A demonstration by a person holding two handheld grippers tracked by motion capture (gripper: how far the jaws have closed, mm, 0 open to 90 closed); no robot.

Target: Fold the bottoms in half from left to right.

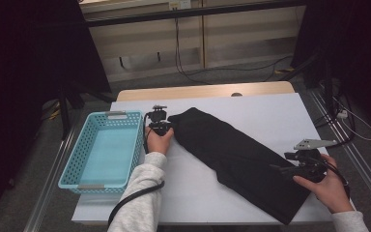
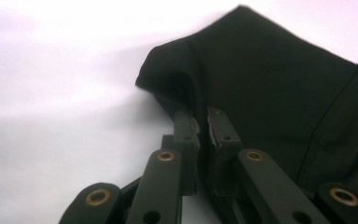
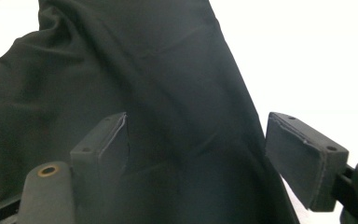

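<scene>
A long black garment (image 1: 236,154) lies diagonally across the white table, from the middle back to the front right. My left gripper (image 1: 162,126) sits at its far left end. In the left gripper view the jaws are pinched on a fold of the black cloth (image 2: 270,93), with the left gripper (image 2: 204,122) shut on it. My right gripper (image 1: 290,169) hovers at the garment's near right end. In the right gripper view the right gripper (image 3: 198,149) stands wide open, and the black cloth (image 3: 168,93) lies between and beyond its pads.
A light blue plastic basket (image 1: 72,166) stands on the table's left side, close to my left hand. The white table cover (image 1: 270,111) lies bare behind the garment. Cables and dark stands are on the floor beyond the table.
</scene>
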